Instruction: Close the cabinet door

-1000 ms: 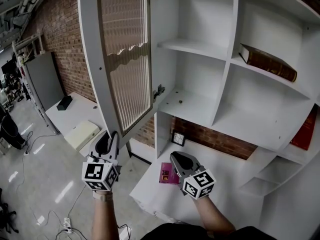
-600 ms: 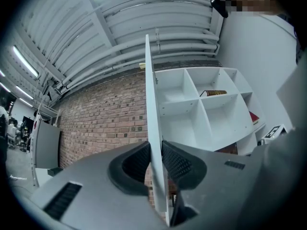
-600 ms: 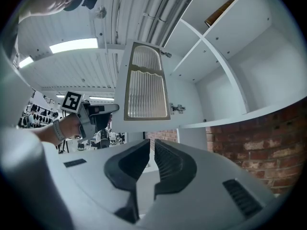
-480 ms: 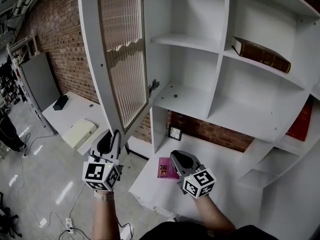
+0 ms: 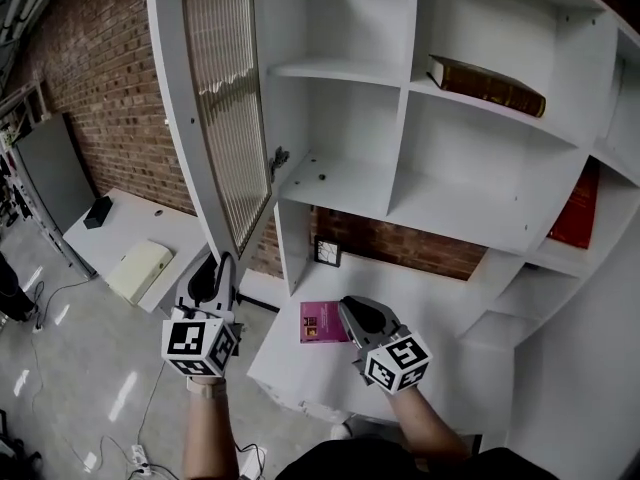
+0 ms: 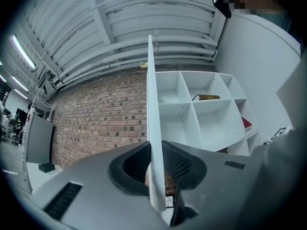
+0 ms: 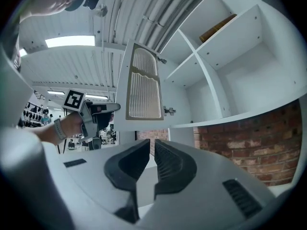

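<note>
Item: cabinet door [image 5: 215,118], standing open, lower edge pinched between my left gripper [image 6: 154,163] fingers.
Right gripper [image 7: 152,159]: fingers almost together, empty.
Step, I judge: the closing swing.
Next: carry that edge rightward to the cabinet [image 5: 403,118].

Cabinet door [image 5: 215,108]: top cut off by head view's upper edge. Pink booklet [image 5: 318,320]: right edge hidden behind right gripper [image 5: 352,313], print unreadable. Small frame [image 5: 327,252] beyond right gripper: too small to tell.
</note>
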Demonstrator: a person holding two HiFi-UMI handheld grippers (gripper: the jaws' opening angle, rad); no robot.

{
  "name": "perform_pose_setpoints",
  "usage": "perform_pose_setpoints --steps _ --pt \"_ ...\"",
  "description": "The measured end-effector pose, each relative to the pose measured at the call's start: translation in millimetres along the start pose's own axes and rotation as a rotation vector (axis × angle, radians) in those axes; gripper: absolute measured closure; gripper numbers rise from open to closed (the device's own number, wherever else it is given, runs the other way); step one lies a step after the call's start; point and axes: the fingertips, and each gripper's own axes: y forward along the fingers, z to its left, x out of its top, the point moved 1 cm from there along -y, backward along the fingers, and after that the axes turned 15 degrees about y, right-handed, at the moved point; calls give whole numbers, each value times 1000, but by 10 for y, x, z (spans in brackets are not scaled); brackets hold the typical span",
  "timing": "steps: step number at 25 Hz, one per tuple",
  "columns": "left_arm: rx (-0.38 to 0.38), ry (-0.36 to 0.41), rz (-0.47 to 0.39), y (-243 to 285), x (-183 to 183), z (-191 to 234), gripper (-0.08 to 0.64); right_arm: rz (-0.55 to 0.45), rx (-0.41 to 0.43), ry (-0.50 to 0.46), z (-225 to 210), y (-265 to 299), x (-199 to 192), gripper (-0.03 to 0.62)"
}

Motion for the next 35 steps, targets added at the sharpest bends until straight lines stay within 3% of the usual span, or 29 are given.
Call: perform_pose_setpoints --steps 17,26,35 --pt "28 -19 3 69 118 -381 475 -50 -173 12 -91 -873 -72 555" --pt "46 12 -2 138 190 -611 466 -74 -171 10 -225 -988 47 555" --pt "85 17 0 257 255 -890 460 -54 -118 13 -512 -1047 193 555"
